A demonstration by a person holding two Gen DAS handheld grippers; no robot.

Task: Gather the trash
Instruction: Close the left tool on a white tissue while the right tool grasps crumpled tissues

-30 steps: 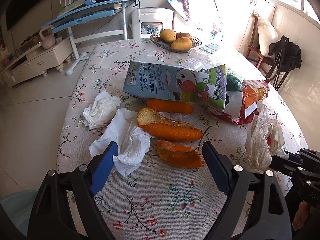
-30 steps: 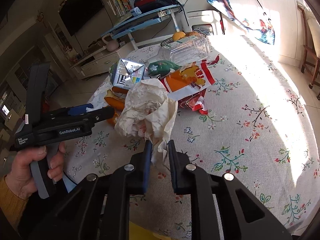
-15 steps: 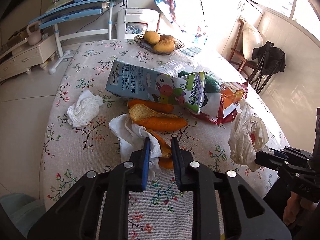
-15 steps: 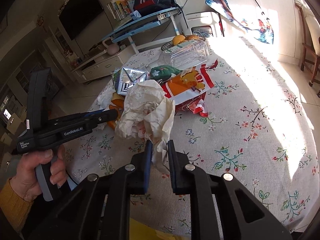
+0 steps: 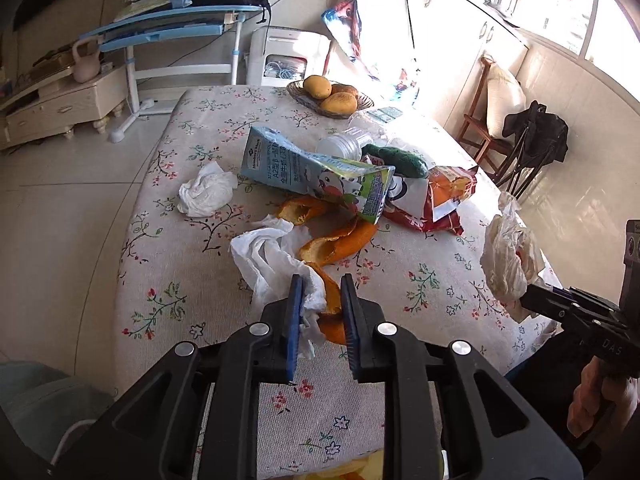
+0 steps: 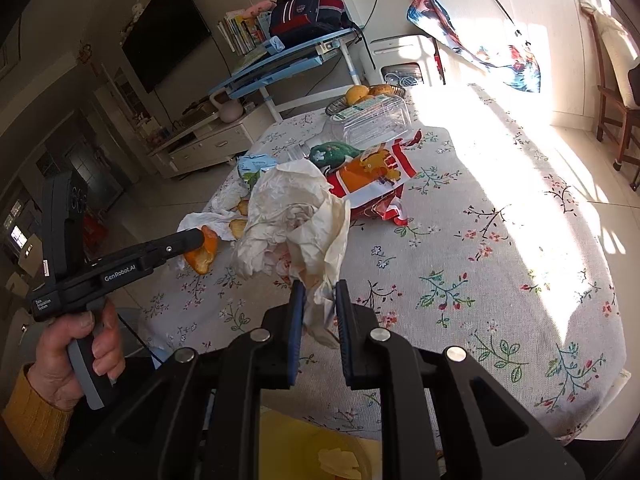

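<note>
Mid-cleanup at the floral table (image 5: 168,184), our left gripper (image 5: 320,316) pinches an orange peel (image 5: 330,312) with a tissue (image 5: 264,256), our right gripper (image 6: 318,312) clamps a crumpled wrapper (image 6: 292,216), both likely bound next for a bin.

Yellow thing (image 6: 332,452) under right tongs cut off by bottom edge; carton (image 6: 256,166) mostly hidden behind crumpled bag (image 6: 296,216).

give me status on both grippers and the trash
Left gripper shut on orange peel plus tissue. Right gripper shut on crumpled bag. Nothing blocking.
</note>
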